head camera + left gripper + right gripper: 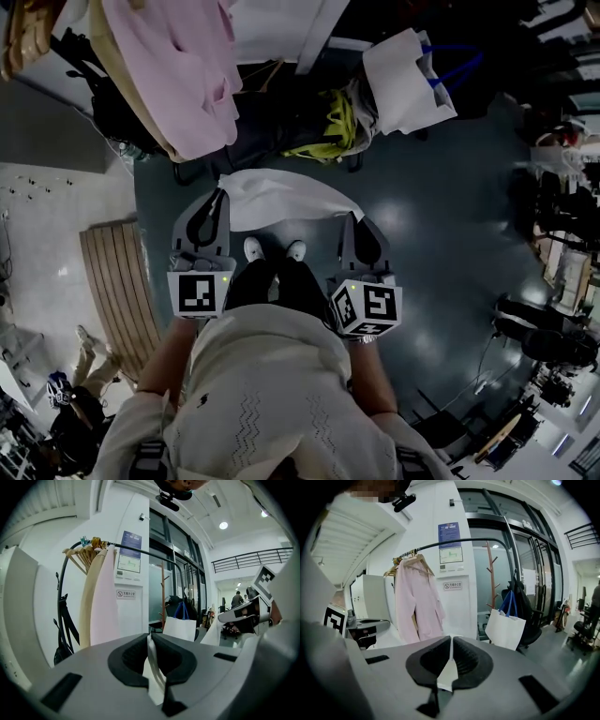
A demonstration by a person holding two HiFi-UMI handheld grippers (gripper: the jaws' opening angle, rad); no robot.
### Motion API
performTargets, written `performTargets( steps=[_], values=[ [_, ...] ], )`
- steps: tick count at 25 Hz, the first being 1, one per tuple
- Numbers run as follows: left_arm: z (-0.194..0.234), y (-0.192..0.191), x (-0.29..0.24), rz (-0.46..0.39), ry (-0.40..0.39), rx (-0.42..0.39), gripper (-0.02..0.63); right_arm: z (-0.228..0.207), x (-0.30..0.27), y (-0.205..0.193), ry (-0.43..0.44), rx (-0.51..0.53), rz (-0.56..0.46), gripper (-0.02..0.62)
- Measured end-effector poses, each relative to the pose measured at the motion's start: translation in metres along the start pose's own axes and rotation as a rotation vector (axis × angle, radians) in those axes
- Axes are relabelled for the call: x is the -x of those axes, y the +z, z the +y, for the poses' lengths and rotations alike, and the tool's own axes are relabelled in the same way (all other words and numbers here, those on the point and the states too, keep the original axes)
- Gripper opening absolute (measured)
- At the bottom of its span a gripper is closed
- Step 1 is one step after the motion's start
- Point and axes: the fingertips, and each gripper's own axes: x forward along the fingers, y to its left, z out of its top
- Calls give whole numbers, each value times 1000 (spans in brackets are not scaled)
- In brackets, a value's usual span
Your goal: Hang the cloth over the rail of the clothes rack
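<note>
A white cloth [281, 200] hangs stretched between my two grippers in front of the person's feet. My left gripper [221, 190] is shut on the cloth's left end, with the cloth [154, 672] pinched between its dark pads. My right gripper [352, 216] is shut on the right end, and a corner of cloth [448, 670] shows between its pads. The clothes rack's dark curved rail [459, 542] stands ahead and above, its right half bare. The same rail [136, 550] shows in the left gripper view.
Pink and cream garments [178, 66] hang on wooden hangers at the rail's left end. A white paper bag with blue handles [405, 80] sits on a dark chair to the right. A yellow item [333, 127] lies under the rack. A wooden slatted panel [117, 291] lies at the left.
</note>
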Motion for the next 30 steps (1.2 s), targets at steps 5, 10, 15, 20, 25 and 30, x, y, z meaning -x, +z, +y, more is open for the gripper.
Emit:
performTargets(
  steps=[5,10,15,20,25,30],
  values=[
    [4,4,-15,13,-12,-43,25,-13,-5,18,-27,3,-39,23],
    [-5,17,-23,2,10,-44,25,-23,-6,28,-7,4,-62,23],
    [3,16,-47,52,88,-71,25,-57,-22,40,8,4,-71,23],
    [-7,29,-86,50,147,-102,25,-111,-55,60,33,14,-79,23],
    [-26,56,-118,33,242,-121,25,-167,-90,98,84,25,-114,23],
    [-30,91,-148,5,368,-138,25,-222,-132,146,128,54,-173,23]
  ],
)
